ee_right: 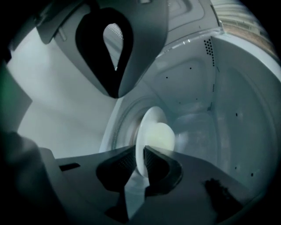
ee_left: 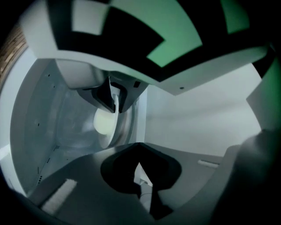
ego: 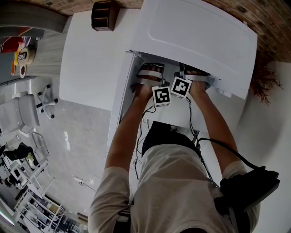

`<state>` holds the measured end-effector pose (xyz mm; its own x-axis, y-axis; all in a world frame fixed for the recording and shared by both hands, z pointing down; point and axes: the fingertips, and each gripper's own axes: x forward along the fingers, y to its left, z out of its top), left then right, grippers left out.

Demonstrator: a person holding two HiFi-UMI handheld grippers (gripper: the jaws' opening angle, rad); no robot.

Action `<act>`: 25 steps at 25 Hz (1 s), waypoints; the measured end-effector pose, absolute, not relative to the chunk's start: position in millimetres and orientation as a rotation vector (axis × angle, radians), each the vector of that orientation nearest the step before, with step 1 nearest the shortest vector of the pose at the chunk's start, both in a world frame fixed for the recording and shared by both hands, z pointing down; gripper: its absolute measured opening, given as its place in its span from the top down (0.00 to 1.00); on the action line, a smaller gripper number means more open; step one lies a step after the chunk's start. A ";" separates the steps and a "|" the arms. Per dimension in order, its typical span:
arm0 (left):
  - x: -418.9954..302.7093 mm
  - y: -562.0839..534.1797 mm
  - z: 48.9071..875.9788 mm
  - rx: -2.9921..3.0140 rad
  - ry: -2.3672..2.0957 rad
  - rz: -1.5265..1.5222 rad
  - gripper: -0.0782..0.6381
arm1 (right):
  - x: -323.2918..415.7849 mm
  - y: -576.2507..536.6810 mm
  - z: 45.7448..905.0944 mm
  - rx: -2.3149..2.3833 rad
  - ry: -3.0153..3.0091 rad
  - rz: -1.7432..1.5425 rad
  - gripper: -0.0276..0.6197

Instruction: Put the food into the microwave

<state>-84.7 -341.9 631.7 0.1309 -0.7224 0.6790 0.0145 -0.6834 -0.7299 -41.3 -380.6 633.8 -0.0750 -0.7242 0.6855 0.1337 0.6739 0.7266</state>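
The right gripper point(ee_right: 139, 162) has its two jaws pinched on the rim of a white plate point(ee_right: 147, 127). The food point(ee_right: 160, 137), a pale round lump, sits on the plate just past the jaws. Plate and food are inside the microwave point(ego: 195, 41). Its white inner walls point(ee_right: 237, 110) with little holes go all around the right gripper.

The left gripper point(ee_left: 140, 169) is close beside the right one, also inside the microwave. Its jaws are together, with only a thin slit between them, and they hold nothing. From the left gripper, the plate point(ee_left: 115, 127) and the food point(ee_left: 103, 121) are ahead and a bit up, caught in the other gripper's dark jaws.

In the head view, both arms reach forward into the microwave. The two marker cubes point(ego: 161, 95) sit side by side at its mouth. The door point(ego: 119, 100) hangs open on the left gripper's side.

The microwave stands on a white table point(ego: 86, 59). A dark box point(ego: 104, 16) is at the far edge of the table. Behind it is a brick wall point(ego: 68, 4). The floor point(ego: 82, 136) is grey and shiny. An office chair point(ego: 22, 113) stands far off on the left gripper's side. A dry brown plant point(ego: 263, 82) is on the right gripper's side.
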 end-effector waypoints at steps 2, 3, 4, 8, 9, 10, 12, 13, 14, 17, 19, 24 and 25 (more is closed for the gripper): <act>-81.0 -330.6 638.9 -1.881 0.585 -1.645 0.88 | -41.2 -373.7 634.3 0.447 -1.510 -0.703 0.89; -79.4 -329.2 638.6 -1.891 0.567 -1.647 0.88 | -42.2 -371.2 634.0 0.417 -1.524 -0.684 0.88; -78.9 -329.8 637.3 -1.891 0.565 -1.645 0.88 | -43.2 -369.1 633.6 0.396 -1.537 -0.666 0.87; -80.1 -329.9 638.2 -1.892 0.560 -1.648 0.88 | -41.0 -364.2 633.4 0.349 -1.549 -0.590 0.85; -79.6 -328.2 639.2 -1.895 0.551 -1.648 0.88 | -40.2 -364.1 633.1 0.341 -1.547 -0.576 0.84; -79.3 -326.3 640.1 -1.898 0.542 -1.649 0.88 | -39.4 -364.3 632.7 0.335 -1.544 -0.563 0.84; -79.6 -323.5 641.3 -1.903 0.533 -1.652 0.88 | -38.9 -365.7 630.9 0.334 -1.556 -0.533 0.81; -79.6 -322.4 641.6 -1.905 0.529 -1.653 0.88 | -39.3 -366.6 629.3 0.343 -1.574 -0.513 0.79; -79.1 -321.3 641.6 -1.908 0.525 -1.652 0.88 | -39.3 -366.6 627.6 0.353 -1.593 -0.491 0.76; -75.5 -319.0 639.4 -1.914 0.515 -1.636 0.88 | -38.2 -363.1 623.8 0.364 -1.624 -0.447 0.72; -75.3 -318.6 638.3 -1.914 0.513 -1.633 0.88 | -37.1 -361.1 623.2 0.360 -1.619 -0.439 0.71; -76.9 -315.8 636.9 -1.902 0.519 -1.639 0.88 | -36.1 -350.0 621.0 0.349 -1.607 -0.457 0.71; -76.5 -314.8 636.1 -1.900 0.525 -1.638 0.88 | -36.5 -347.3 619.5 0.351 -1.604 -0.482 0.71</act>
